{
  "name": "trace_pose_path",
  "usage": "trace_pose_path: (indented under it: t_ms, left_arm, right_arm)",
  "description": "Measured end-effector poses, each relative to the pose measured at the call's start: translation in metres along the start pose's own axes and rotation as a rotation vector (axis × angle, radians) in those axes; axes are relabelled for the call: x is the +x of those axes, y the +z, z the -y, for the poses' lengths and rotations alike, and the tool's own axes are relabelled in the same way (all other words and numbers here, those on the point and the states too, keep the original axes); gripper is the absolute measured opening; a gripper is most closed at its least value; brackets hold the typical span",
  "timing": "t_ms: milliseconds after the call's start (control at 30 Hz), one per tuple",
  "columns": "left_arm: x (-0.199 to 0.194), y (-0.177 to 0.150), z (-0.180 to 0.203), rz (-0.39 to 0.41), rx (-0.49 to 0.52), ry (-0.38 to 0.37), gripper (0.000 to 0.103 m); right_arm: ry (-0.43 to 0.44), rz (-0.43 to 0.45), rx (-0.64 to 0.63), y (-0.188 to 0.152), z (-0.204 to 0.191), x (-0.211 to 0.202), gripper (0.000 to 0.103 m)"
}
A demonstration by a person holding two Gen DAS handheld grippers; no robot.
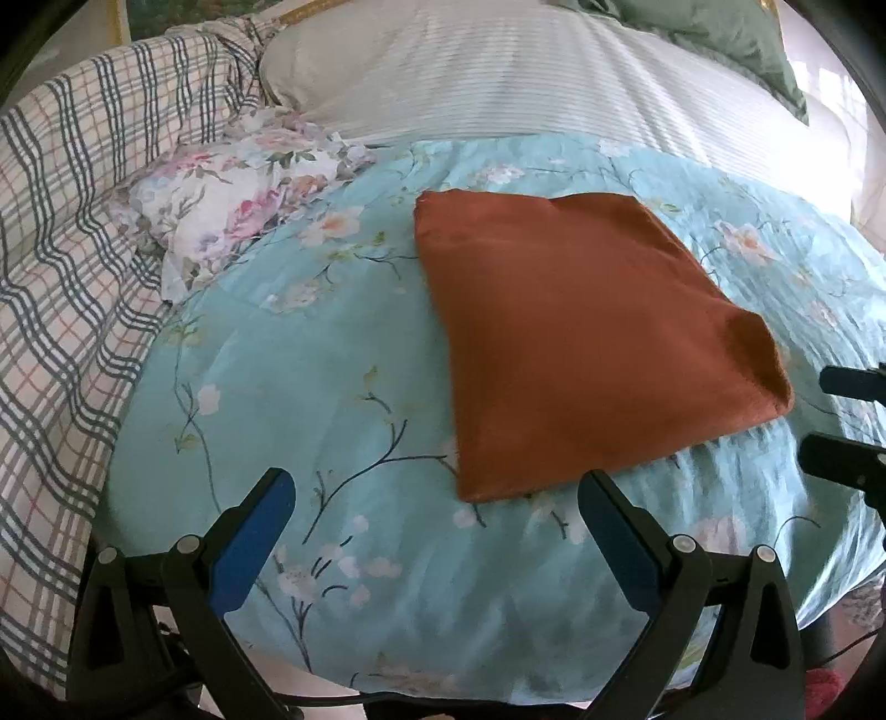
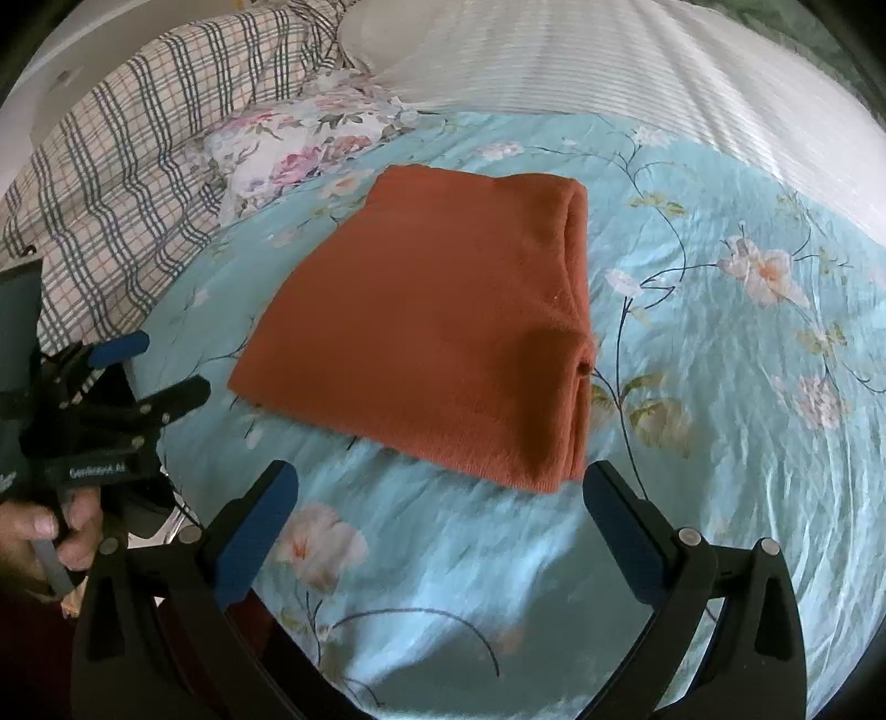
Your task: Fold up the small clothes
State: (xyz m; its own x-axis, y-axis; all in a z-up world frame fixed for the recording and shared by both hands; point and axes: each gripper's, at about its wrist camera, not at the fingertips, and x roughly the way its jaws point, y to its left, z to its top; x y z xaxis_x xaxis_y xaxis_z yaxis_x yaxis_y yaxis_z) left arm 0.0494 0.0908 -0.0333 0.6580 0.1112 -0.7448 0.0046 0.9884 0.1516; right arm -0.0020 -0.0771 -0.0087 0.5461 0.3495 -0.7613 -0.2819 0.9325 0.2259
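A rust-orange garment point(image 1: 581, 332) lies folded into a flat, several-layered rectangle on the light blue flowered bedspread point(image 1: 332, 399). In the right wrist view the same garment point(image 2: 443, 321) shows its stacked folded edges on the right side. My left gripper point(image 1: 437, 493) is open just in front of the garment's near corner, with nothing between its blue pads. My right gripper point(image 2: 440, 487) is open too, hovering short of the garment's near edge and holding nothing. The left gripper point(image 2: 149, 365) also shows at the left of the right wrist view, held by a hand point(image 2: 44, 531).
A crumpled white floral cloth point(image 1: 232, 199) lies beyond the garment to the left. A plaid blanket point(image 1: 72, 232) is bunched along the left side. A white striped pillow point(image 1: 526, 72) and a green cushion point(image 1: 720, 33) lie at the back. The right gripper's fingers point(image 1: 847, 421) show at the right edge.
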Motion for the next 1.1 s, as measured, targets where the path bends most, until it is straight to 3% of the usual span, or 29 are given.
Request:
trace_pose_path:
  t_ms: [400, 1100]
  left_arm:
    - [0.012, 0.016, 0.013, -0.021, -0.009, -0.025, 0.102]
    - [0.01, 0.017, 0.02, -0.014, 0.002, -0.033, 0.102]
  right_arm:
    - [-0.007, 0.011, 0.02, 0.019, 0.006, 0.004, 0.103]
    - [-0.01, 0.009, 0.032, 0.021, 0.013, 0.007, 0.103]
